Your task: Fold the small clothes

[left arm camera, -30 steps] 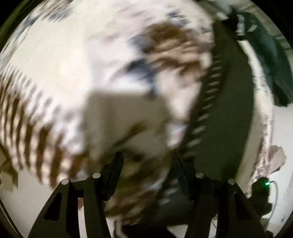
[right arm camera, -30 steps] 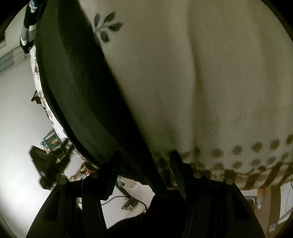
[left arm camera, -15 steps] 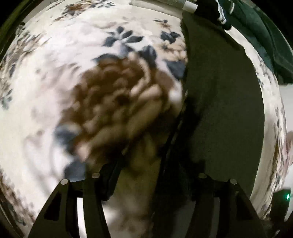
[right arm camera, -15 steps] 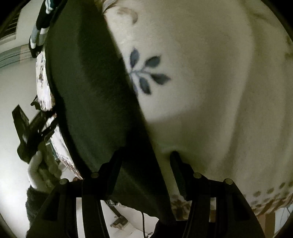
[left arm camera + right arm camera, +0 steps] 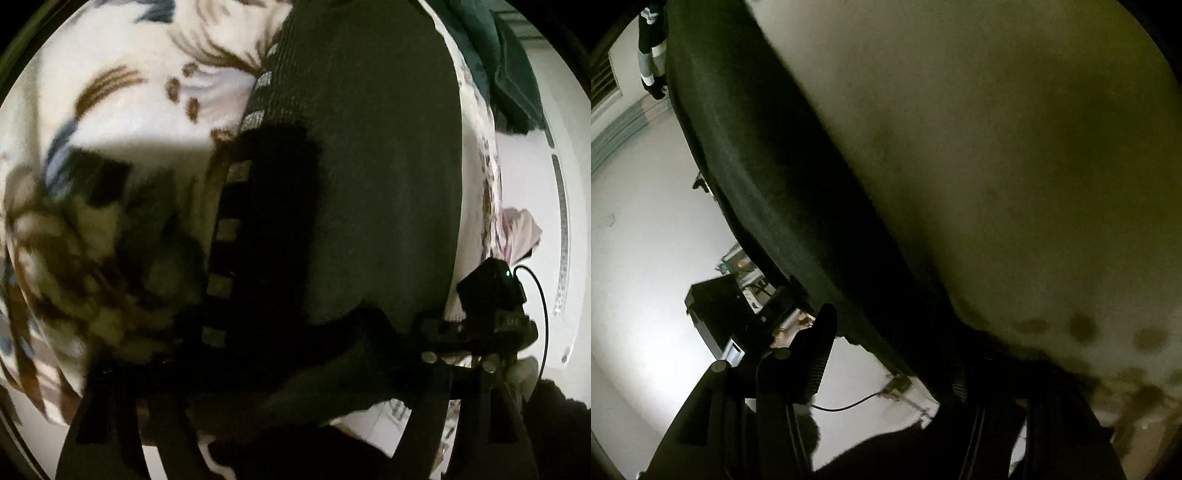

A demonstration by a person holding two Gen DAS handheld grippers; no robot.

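Cream blanket printed with brown and blue flowers (image 5: 122, 122) fills the left of my left wrist view, blurred toward the lower left. To its right a dark green knitted garment with a pale-striped edge (image 5: 369, 166) runs from the top of the frame down to the bottom centre, lying on that blanket. My left gripper (image 5: 295, 369) sits in deep shadow at the bottom; its jaws have just been opening, and the garment's lower end lies between them, but I cannot tell whether the pads still press on it. At lower right I see the other black gripper body with a green light (image 5: 495, 295). In my right wrist view the same garment (image 5: 757, 166) crosses from upper left to bottom centre, and my right gripper (image 5: 890, 354) has its edge between partly parted fingers, apparently gripped.
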